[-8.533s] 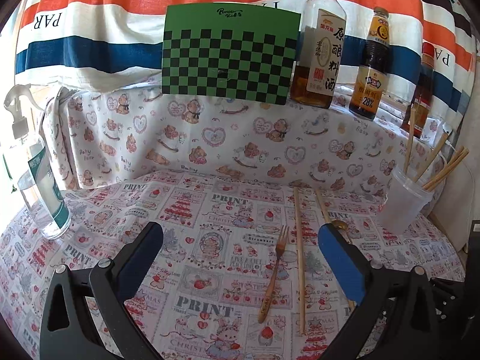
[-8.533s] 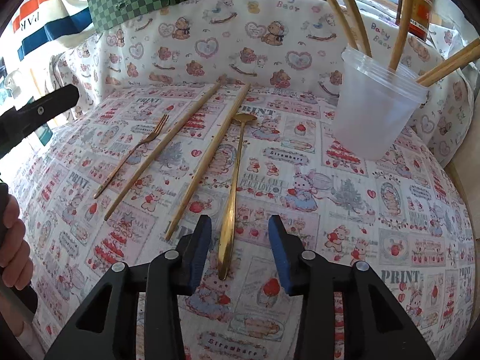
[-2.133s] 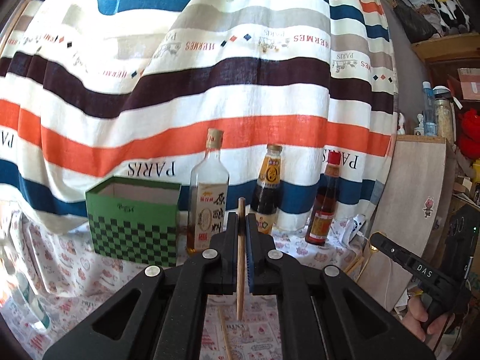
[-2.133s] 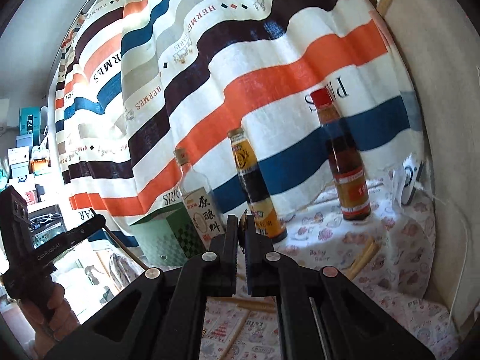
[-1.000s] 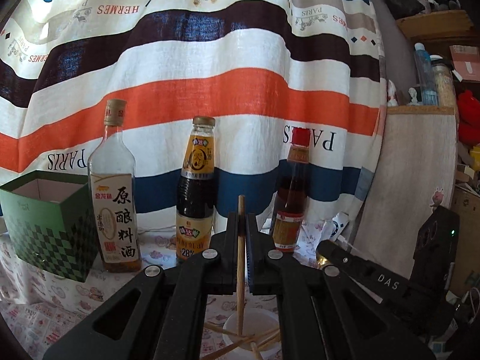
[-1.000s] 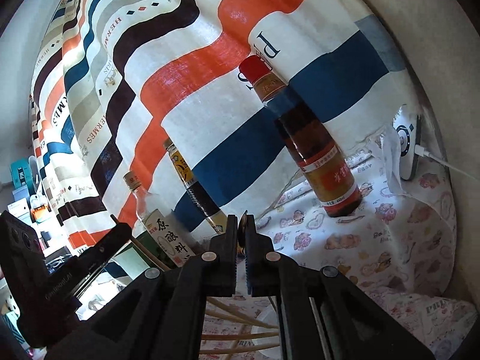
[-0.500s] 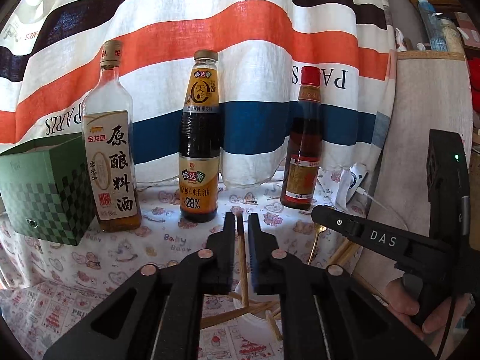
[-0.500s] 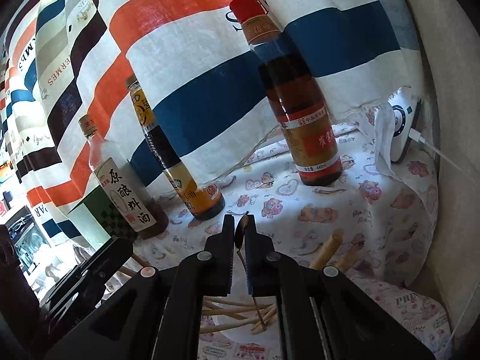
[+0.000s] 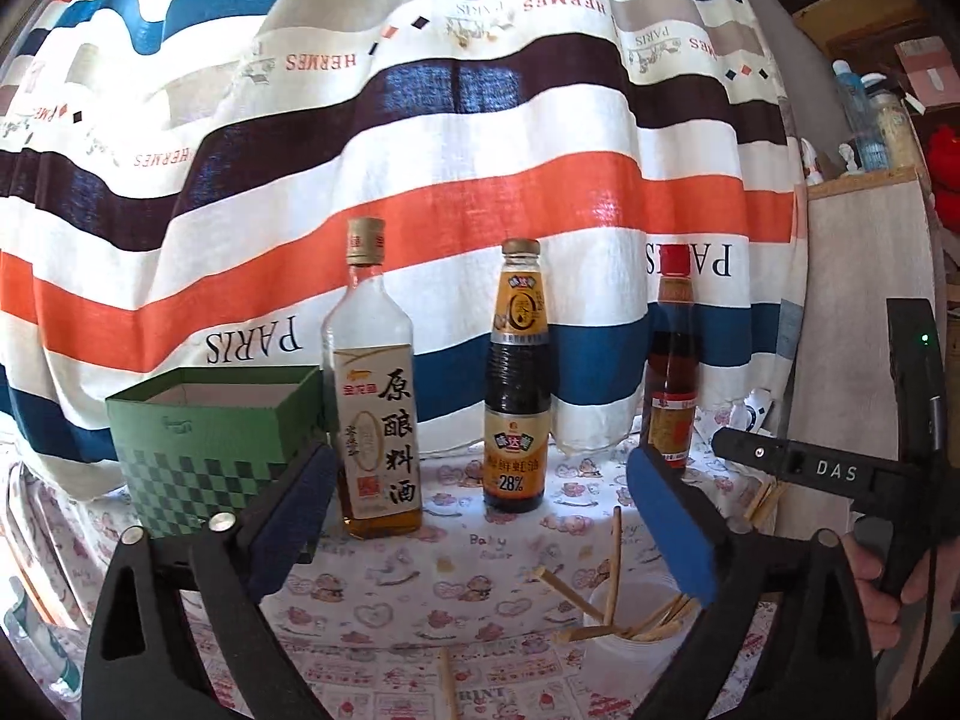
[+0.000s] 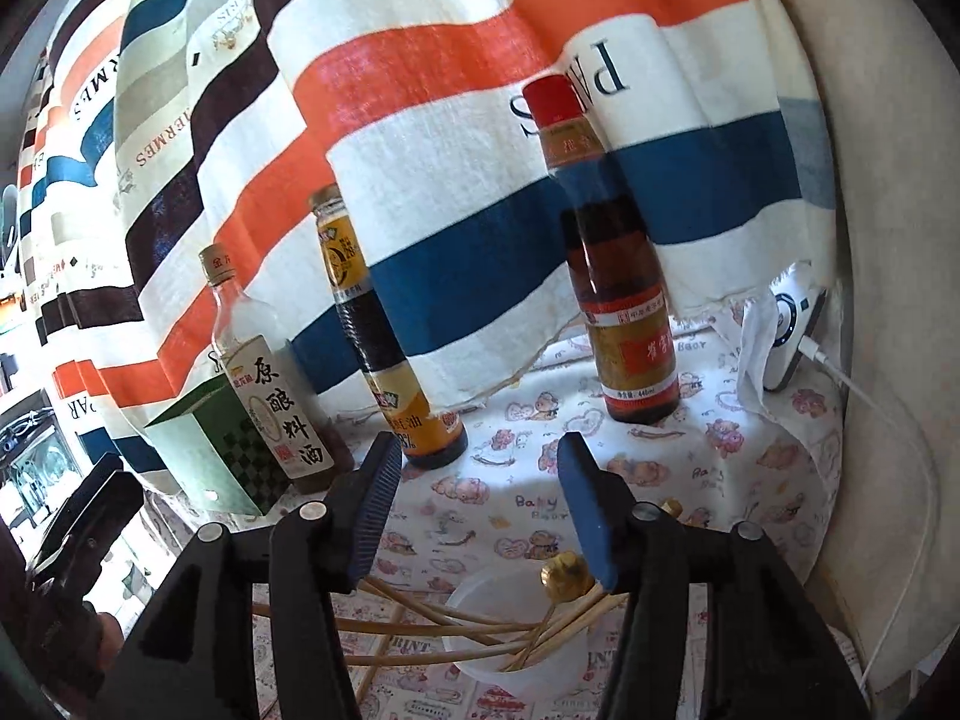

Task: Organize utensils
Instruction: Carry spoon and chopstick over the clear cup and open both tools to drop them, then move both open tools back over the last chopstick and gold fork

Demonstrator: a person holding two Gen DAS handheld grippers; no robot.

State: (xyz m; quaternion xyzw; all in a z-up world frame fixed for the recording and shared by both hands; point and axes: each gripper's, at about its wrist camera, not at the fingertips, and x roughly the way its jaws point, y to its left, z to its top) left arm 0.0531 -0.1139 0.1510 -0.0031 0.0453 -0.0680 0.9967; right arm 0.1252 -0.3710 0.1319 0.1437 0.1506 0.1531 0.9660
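a: both grippers just let go. left gripper (image 9: 480,531) spread wide, right gripper (image 10: 480,507) part open, nothing between either.

b: the cup (image 10: 480,606) sits just below both. 1 chopstick (image 9: 447,684) lies beside it on the cloth, nearer the left.

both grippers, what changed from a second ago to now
Both let go. The left gripper, shut on a chopstick a second ago, has just been opening; the stick now stands in the plastic cup. The right gripper has also just been opening, jaws now empty, and the gold spoon it pinched rests in the cup. The three bottles and green box stayed put.
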